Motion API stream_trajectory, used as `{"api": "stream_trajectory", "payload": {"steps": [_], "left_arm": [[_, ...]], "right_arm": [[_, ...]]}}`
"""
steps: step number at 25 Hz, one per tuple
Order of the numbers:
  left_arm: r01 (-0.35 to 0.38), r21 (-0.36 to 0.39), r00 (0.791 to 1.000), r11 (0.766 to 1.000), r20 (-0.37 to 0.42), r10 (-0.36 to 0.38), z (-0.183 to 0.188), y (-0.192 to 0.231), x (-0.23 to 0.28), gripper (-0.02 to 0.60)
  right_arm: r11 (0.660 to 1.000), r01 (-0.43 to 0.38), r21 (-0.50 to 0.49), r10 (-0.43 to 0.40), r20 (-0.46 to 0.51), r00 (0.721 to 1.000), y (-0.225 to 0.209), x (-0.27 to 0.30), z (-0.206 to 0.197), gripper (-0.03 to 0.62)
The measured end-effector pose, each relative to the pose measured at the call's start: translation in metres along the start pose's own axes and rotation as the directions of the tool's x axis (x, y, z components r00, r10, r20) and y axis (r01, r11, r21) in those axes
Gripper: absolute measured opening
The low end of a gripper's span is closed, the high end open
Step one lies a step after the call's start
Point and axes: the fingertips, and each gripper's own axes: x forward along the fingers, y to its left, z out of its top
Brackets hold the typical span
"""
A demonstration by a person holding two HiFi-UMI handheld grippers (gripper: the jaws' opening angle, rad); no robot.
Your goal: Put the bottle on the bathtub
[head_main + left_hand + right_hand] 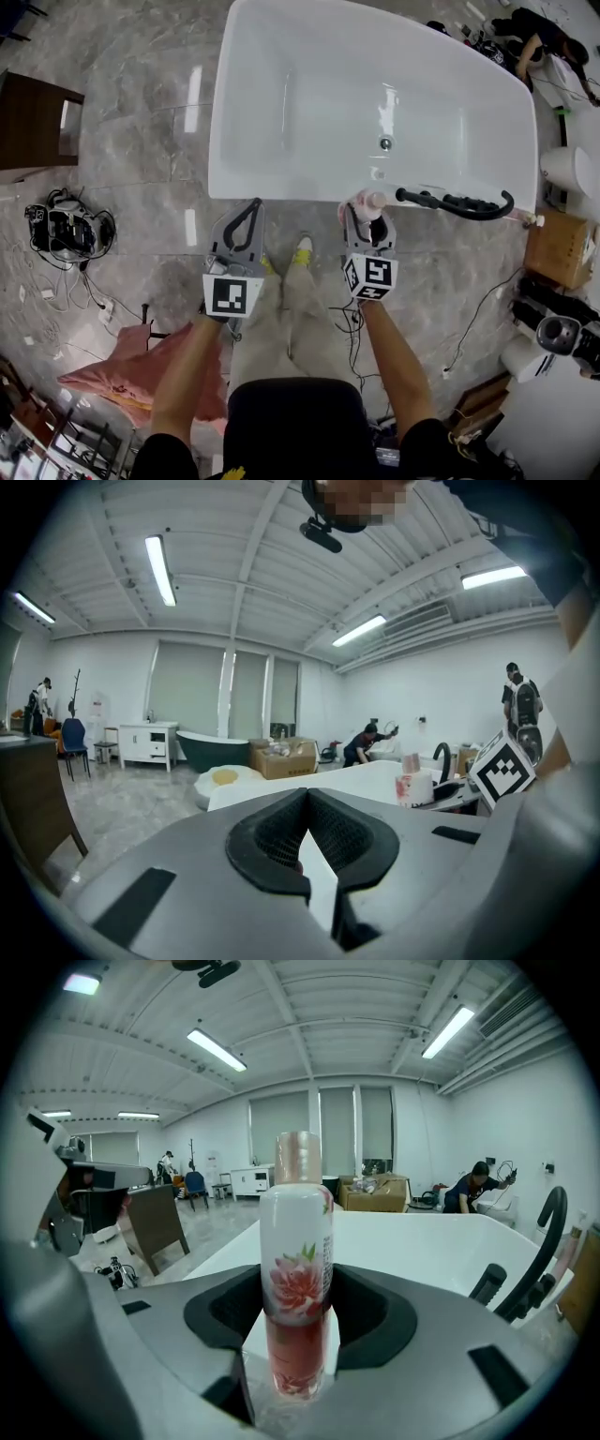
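Note:
The white bathtub (319,94) fills the upper middle of the head view. My right gripper (368,210) is shut on an upright bottle (373,200) at the tub's near rim. In the right gripper view the bottle (296,1269) is white and pink with a flower print and a pale cap, and both jaws press its lower half. White tub rim (422,1241) shows under and behind it; I cannot tell whether the base touches. My left gripper (250,206) is shut and empty just short of the rim, left of the bottle. Its view shows the bottle (413,786) to the right.
A black faucet handle (455,202) lies on the rim right of the bottle. A brown table (33,122), a tangle of cables (66,230) and a pink cloth (122,366) are on the floor at left. A cardboard box (558,248) stands right.

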Motion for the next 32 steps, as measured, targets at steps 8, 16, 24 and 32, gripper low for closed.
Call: {"api": "stream_trajectory", "payload": {"steps": [8,16,24,32], "left_arm": [[-0.001,-0.032,0.998,0.999,-0.057,-0.001,-0.042,-0.011,0.008,0.017],[0.003,-0.041,0.998,0.999,-0.058,-0.006,-0.061,-0.022,0.036,0.017],[0.020,-0.056,0.997,0.998,-0.068,-0.024,-0.064,-0.034,0.046,0.017],[0.033,-0.057,0.996,0.998,-0.077,-0.037,-0.059,-0.037,0.051,0.017]], "right_arm": [[1.000,-0.008,-0.026,0.006,-0.051,0.999,-0.005,0.052,-0.043,0.216],[0.998,-0.014,-0.056,0.011,-0.045,0.999,-0.012,0.096,-0.055,0.215],[0.999,-0.014,-0.043,0.011,-0.063,0.998,-0.011,0.090,-0.068,0.212],[0.998,-0.034,-0.046,0.029,-0.106,0.994,-0.007,0.072,-0.074,0.213]]}}
